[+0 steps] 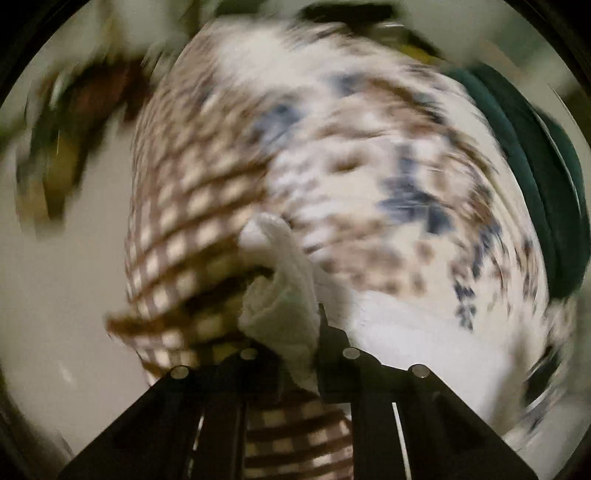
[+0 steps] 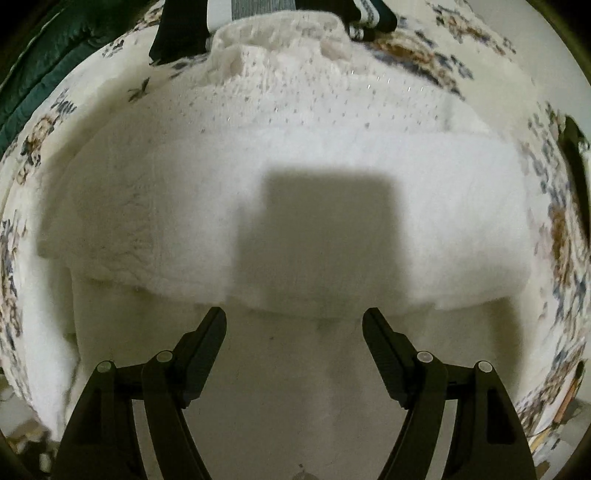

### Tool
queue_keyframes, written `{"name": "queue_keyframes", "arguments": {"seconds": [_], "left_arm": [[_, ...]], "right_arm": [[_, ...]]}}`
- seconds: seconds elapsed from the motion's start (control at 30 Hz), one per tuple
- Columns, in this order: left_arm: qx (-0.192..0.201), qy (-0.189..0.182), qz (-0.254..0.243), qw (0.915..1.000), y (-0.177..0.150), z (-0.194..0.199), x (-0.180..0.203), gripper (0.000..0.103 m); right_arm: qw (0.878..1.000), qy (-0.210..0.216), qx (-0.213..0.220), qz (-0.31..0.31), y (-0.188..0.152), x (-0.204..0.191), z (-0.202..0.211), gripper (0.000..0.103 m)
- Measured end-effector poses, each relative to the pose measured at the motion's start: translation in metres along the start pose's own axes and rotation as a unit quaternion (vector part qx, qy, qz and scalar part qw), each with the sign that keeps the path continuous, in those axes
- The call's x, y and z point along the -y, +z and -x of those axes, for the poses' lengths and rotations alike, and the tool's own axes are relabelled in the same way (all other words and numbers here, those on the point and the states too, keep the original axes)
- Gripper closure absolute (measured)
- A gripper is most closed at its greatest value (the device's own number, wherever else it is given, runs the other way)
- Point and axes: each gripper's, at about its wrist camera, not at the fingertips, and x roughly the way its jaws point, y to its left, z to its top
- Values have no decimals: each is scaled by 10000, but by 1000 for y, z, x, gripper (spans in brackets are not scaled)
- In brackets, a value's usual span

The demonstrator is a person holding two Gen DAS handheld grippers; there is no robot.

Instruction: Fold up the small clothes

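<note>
In the left wrist view, heavily blurred by motion, my left gripper (image 1: 286,332) is shut on a white knitted garment (image 1: 284,295), a bunch of which sticks up between the jaws. A brown-and-cream checked cloth (image 1: 184,206) hangs beside and under it. In the right wrist view my right gripper (image 2: 294,321) is open and empty, its fingertips just short of the near folded edge of a white fluffy knitted garment (image 2: 280,155) lying flat on a floral sheet (image 2: 561,236). The gripper's shadow falls on the garment.
A dark green quilted blanket (image 2: 44,66) lies at the far left of the right wrist view and also shows in the left wrist view (image 1: 535,166). Black straps (image 2: 173,33) and a striped item (image 2: 369,14) lie beyond the garment. The floral sheet (image 1: 424,166) fills the left wrist view.
</note>
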Motion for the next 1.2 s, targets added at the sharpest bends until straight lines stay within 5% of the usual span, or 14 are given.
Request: {"name": "queue_keyframes", "arguments": {"seconds": [0.17, 0.33, 0.43, 0.57, 0.77, 0.8, 0.83, 0.93, 1.0, 1.2], "left_arm": [[786, -89, -1641, 9833, -10, 51, 100, 93], [790, -749, -2763, 9549, -63, 70, 211, 93], [552, -1267, -3424, 9293, -123, 73, 290, 93], [214, -1910, -4393, 8775, -233, 82, 389, 93], [-260, -2267, -5344, 8138, -365, 95, 459, 89], [-288, -2266, -5413, 8092, -377, 95, 462, 88], [-307, -2258, -5445, 8072, -382, 95, 465, 87], [-312, -2317, -5357, 8114, -393, 100, 468, 58], [-237, -2270, -5263, 8191, -383, 98, 466, 7], [365, -1481, -4684, 8702, -313, 85, 419, 6]], "right_arm": [[9994, 338, 36, -97, 19, 31, -3, 25], [9975, 665, -29, -249, 37, 87, -8, 25], [9968, 716, 52, -353, 46, 113, -6, 25], [9955, 685, 96, -646, 52, 140, 1, 25], [9908, 681, 24, -1169, 47, 234, 5, 25], [9904, 663, 15, -1214, 47, 243, 4, 25], [9896, 667, -4, -1277, 46, 255, 4, 25], [9851, 860, -89, -1485, 44, 283, 3, 25], [9802, 1096, -116, -1644, 40, 292, 5, 25], [9614, 2049, -47, -1834, 45, 295, 15, 25]]}}
